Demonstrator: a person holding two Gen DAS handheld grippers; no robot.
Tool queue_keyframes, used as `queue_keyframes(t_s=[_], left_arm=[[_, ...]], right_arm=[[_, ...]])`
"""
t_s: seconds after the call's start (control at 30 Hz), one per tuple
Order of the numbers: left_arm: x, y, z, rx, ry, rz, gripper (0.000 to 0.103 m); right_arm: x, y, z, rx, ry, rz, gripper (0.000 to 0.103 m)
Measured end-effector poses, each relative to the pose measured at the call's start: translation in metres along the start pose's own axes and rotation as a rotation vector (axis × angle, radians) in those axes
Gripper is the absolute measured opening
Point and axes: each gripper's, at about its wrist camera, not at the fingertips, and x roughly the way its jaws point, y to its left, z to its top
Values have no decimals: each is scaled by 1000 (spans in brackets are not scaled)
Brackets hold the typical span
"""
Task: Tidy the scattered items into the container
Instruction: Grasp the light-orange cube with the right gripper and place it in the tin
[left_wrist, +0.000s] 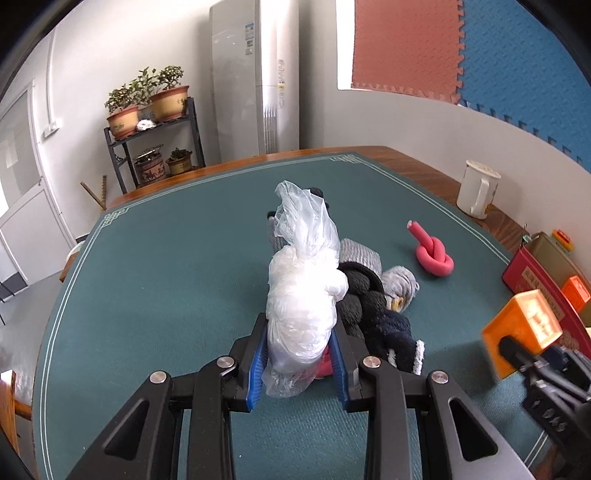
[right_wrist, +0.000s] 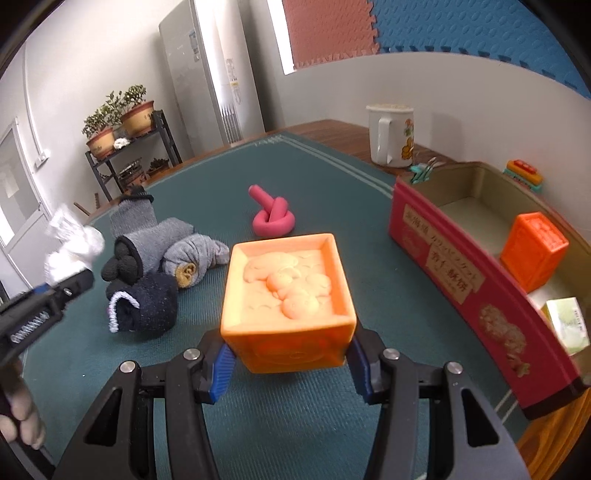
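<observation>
While my right claw (right_wrist: 290, 363) pinches the orange block (right_wrist: 288, 299) above the tabletop (right_wrist: 332, 184), the red box (right_wrist: 436, 254) lies just to its right, nearer than to my left claw (left_wrist: 299, 365), clamped on a plastic bag (left_wrist: 304, 295)

The crumpled clear plastic bag (left_wrist: 304, 295) stands upright, clamped between the left tongs (left_wrist: 299, 363) above the green-covered surface (left_wrist: 166, 277). The orange moulded plastic cube (right_wrist: 290, 295), relief face up, is clamped between the right tongs (right_wrist: 290, 363). A pile of rolled grey and dark socks (right_wrist: 155, 266) lies on the surface. The pink foam tube tied in a knot (right_wrist: 273, 218) lies beyond it. The red rectangular tin container (right_wrist: 461, 273) sits at the right, open, holding a second orange cube (right_wrist: 533, 249) and a pale green box (right_wrist: 567, 325).
</observation>
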Motion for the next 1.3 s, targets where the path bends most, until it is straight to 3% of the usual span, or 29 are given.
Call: queue_keyframes(t_s=[0.27, 0.47, 0.7, 0.9, 0.97, 1.3], left_arm=[[5, -4, -4, 0, 18, -16, 32], [0, -13, -5, 12, 14, -28, 32], [-2, -26, -6, 11, 29, -45, 32], [-3, -44, -6, 24, 39, -59, 32], [-3, -53, -5, 34, 40, -63, 32], [-4, -99, 2, 94, 47, -93, 32]], right_arm=[[-41, -39, 18, 66, -111, -76, 56], [-78, -92, 23, 127, -191, -207, 56], [-92, -153, 21, 210, -200, -338, 56], [-88, -177, 19, 245, -195, -373, 58], [-88, -183, 17, 261, -204, -382, 64], [-96, -185, 10, 256, -279, -336, 64]])
